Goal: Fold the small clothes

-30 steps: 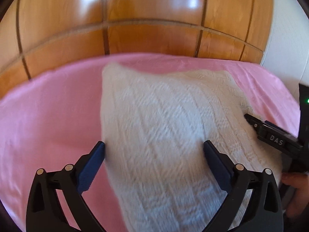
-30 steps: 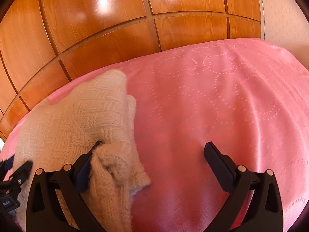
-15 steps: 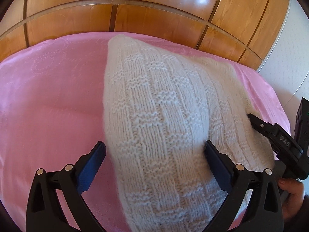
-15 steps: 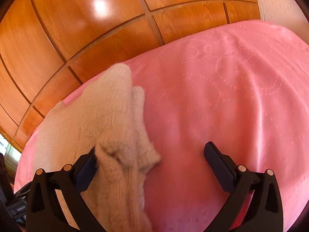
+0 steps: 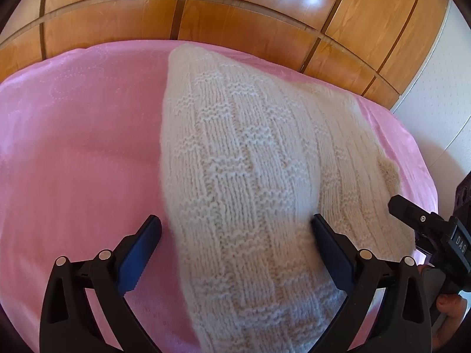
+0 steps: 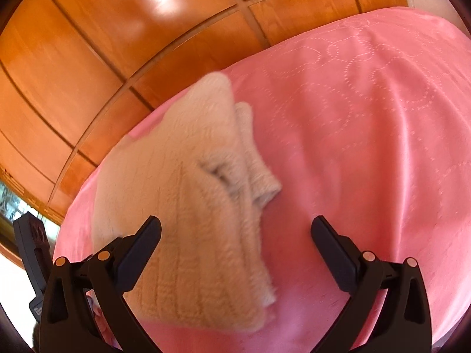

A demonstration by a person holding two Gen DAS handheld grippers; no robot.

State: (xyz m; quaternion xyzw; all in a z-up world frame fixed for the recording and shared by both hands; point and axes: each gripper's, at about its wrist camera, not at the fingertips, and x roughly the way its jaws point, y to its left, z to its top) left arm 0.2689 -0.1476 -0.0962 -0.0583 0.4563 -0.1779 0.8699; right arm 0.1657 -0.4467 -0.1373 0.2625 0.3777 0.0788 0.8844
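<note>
A cream knitted sweater (image 5: 250, 176) lies on a pink bedspread (image 5: 73, 147). In the left wrist view my left gripper (image 5: 235, 235) is open, its jaws wide on either side of the sweater's near end, with the knit rising between them. In the right wrist view the sweater (image 6: 182, 200) lies folded at the left, a sleeve end (image 6: 259, 182) sticking out to the right. My right gripper (image 6: 235, 235) is open; its left finger (image 6: 141, 244) is over the knit, its right finger over bare bedspread. The right gripper's body also shows in the left wrist view (image 5: 426, 229).
A glossy wooden panelled wall (image 5: 235, 8) stands behind the bed. A white wall (image 5: 441, 88) is at the right. The pink bedspread (image 6: 368, 132) stretches to the right of the sweater. The left gripper's body (image 6: 32, 250) shows at the left edge of the right wrist view.
Both grippers have lifted and tilted, so the sweater looks nearer in both views. The bunched knit by my right gripper's left finger has dropped and now lies flat on the folded sweater.
</note>
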